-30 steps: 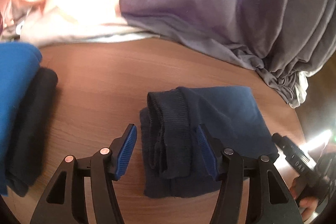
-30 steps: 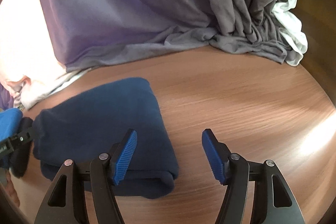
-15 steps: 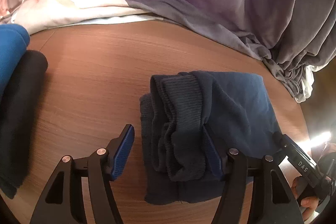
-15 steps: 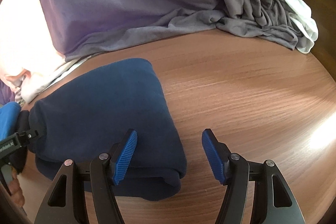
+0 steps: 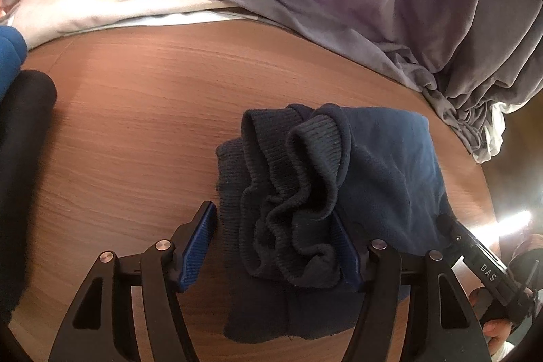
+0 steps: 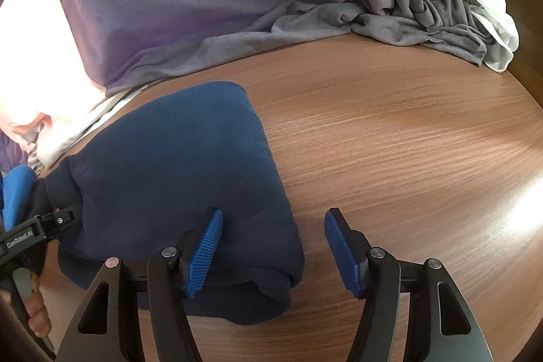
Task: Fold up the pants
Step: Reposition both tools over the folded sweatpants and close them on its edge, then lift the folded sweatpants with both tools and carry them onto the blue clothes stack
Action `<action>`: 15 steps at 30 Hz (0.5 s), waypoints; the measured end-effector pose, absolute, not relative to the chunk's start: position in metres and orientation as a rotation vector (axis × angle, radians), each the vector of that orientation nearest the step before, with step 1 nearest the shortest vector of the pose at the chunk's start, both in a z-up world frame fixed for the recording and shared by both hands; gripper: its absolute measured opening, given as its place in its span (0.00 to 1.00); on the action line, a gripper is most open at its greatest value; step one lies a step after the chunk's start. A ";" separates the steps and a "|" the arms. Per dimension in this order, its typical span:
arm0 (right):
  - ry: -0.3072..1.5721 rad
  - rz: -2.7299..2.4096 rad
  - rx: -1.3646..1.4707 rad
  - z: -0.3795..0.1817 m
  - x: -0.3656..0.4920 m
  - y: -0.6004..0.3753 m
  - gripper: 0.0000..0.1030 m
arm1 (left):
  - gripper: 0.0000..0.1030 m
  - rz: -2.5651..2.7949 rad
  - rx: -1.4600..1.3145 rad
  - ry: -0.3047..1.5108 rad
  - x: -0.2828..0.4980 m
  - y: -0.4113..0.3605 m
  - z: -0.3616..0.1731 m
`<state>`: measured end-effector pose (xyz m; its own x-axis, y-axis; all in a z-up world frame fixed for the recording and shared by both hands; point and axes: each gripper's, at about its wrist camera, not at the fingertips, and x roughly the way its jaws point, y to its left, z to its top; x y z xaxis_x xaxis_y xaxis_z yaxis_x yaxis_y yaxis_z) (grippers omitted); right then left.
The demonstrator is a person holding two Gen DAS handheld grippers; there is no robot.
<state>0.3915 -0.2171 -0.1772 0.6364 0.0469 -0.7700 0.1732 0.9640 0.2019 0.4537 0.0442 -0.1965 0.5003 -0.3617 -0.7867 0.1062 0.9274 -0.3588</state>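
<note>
pants: folded navy-blue fleece pants (image 5: 383, 172) lie lower centre on brown wooden table (image 5: 142, 124) | left gripper (image 5: 275, 240): half open, ribbed cuffs bunched between blue pads, grip unclear | right gripper (image 6: 273, 246): half open over the bundle's right edge, holds nothing

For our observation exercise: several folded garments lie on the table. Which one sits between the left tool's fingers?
The navy pants, ribbed cuffs bunched between the fingers; the black and bright blue bundles lie far left.
</note>
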 end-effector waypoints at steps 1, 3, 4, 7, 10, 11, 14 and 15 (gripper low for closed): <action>0.882 -0.072 0.270 -0.178 0.392 -0.217 0.60 | 0.61 -0.290 -0.277 1.006 0.453 0.043 -0.197; 0.881 -0.062 0.277 -0.178 0.392 -0.218 0.55 | 0.58 -0.305 -0.288 0.996 0.452 0.043 -0.197; 0.879 -0.056 0.280 -0.179 0.392 -0.217 0.55 | 0.58 -0.306 -0.290 0.990 0.451 0.044 -0.197; 0.876 -0.043 0.277 -0.179 0.393 -0.215 0.50 | 0.53 -0.324 -0.309 0.966 0.449 0.045 -0.199; 0.874 -0.024 0.279 -0.180 0.393 -0.212 0.42 | 0.49 -0.348 -0.341 0.942 0.446 0.049 -0.201; 0.872 -0.024 0.275 -0.179 0.393 -0.211 0.40 | 0.48 -0.353 -0.349 0.940 0.446 0.050 -0.201; 0.868 -0.016 0.252 -0.178 0.393 -0.208 0.31 | 0.42 -0.364 -0.374 0.936 0.445 0.052 -0.199; 0.864 -0.018 0.238 -0.176 0.392 -0.206 0.26 | 0.39 -0.366 -0.378 0.935 0.444 0.053 -0.197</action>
